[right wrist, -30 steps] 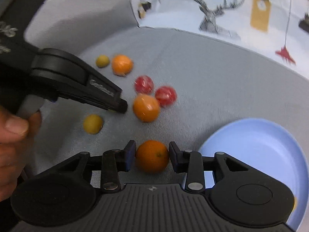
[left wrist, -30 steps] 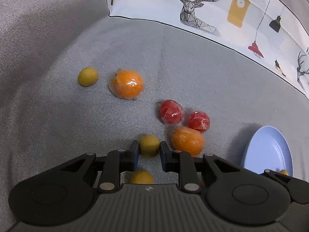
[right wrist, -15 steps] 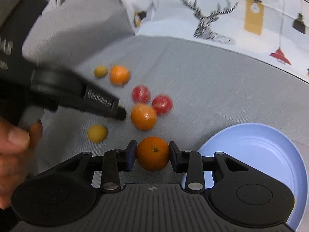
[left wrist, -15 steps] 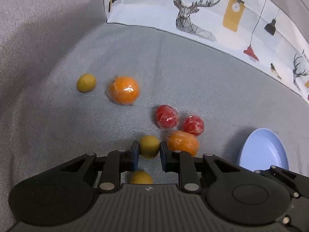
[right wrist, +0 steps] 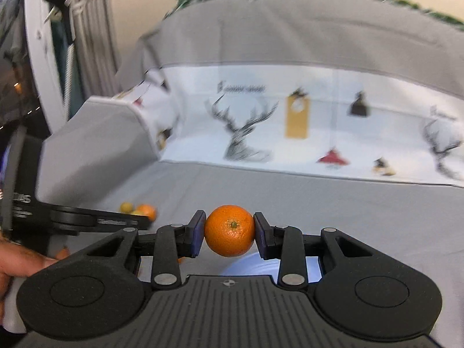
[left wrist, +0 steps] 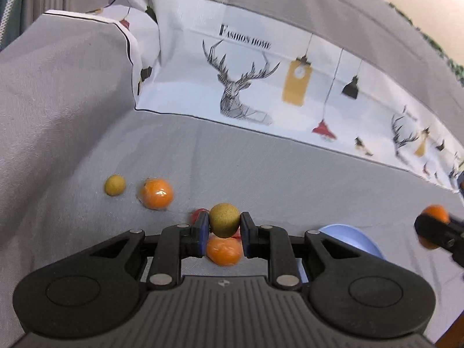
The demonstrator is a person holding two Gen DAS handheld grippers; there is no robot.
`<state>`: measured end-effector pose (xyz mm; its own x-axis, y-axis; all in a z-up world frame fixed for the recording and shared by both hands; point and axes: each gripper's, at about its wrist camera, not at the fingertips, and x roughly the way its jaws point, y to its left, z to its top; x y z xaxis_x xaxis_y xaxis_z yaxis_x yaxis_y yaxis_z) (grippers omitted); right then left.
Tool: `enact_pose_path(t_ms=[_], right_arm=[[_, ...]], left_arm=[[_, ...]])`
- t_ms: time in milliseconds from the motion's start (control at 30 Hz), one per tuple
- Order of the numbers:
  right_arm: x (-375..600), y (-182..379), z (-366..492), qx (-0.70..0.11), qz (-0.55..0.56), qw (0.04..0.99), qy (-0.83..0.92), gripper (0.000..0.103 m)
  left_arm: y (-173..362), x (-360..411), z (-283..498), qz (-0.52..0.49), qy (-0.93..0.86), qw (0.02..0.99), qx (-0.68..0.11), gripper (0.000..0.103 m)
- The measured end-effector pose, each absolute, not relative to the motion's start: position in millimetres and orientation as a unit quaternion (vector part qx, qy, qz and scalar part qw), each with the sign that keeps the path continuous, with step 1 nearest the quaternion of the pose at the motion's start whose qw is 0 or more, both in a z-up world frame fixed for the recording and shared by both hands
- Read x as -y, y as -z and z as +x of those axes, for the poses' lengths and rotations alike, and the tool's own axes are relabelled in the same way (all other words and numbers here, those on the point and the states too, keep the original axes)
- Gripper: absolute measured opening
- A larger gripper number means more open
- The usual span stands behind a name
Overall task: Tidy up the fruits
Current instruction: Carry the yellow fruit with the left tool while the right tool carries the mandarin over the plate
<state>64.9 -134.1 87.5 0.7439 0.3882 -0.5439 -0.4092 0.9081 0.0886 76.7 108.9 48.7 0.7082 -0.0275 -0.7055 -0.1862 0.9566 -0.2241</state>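
My left gripper (left wrist: 224, 226) is shut on a small yellow-green fruit (left wrist: 224, 219) and holds it above the grey sofa seat. Below it lie a wrapped orange (left wrist: 224, 250) and a partly hidden red fruit (left wrist: 197, 214). Further left lie another wrapped orange (left wrist: 156, 193) and a second yellow-green fruit (left wrist: 115, 185). My right gripper (right wrist: 229, 233) is shut on an orange (right wrist: 229, 230), lifted above the blue plate (right wrist: 249, 266). The plate (left wrist: 348, 236) also shows in the left wrist view, with the right gripper's orange (left wrist: 435, 214) at the far right.
A white cloth with deer and lamp prints (left wrist: 261, 87) covers the sofa back. The grey armrest (left wrist: 58, 87) rises on the left. The left gripper body (right wrist: 78, 219) and a hand (right wrist: 20, 261) show at the left of the right wrist view.
Both grippers have lifted with their fruits and tilted up toward the sofa back. The fruits on the seat now sit lower and farther away in both views.
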Motion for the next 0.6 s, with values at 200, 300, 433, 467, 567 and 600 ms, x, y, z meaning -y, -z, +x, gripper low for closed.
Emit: enact_pose_path(t_ms=[200,300,433,467,567,600], right_arm=[[181,-54,64,-0.339,0.039,0.929,-0.144,0.037],[188,-51,69,-0.341,0.046,0.93,-0.127,0.037],[191,-44,75,-0.353,0.071,0.926,-0.113,0.037],[184,-45,80,-0.352,0.07,0.927,-0.111,0.037],[180,-44,83,-0.342,0.063,0.932,-0.105,0.037],[180,-45,83,-0.339,0.062,0.933,-0.103,0.037]], left_arm=[[-60,-72,46,-0.105,0.0,0.929,-0.354,0.025],[-57,-54,46,-0.062,0.018,0.934,-0.353,0.025],[-47,-54,55,-0.073,0.015,0.927,-0.368,0.025],[-44,-55,57,-0.077,0.014,0.925,-0.372,0.025],[-34,-57,66,-0.081,0.016,0.918,-0.388,0.025],[-31,-56,68,-0.081,0.017,0.915,-0.394,0.025]])
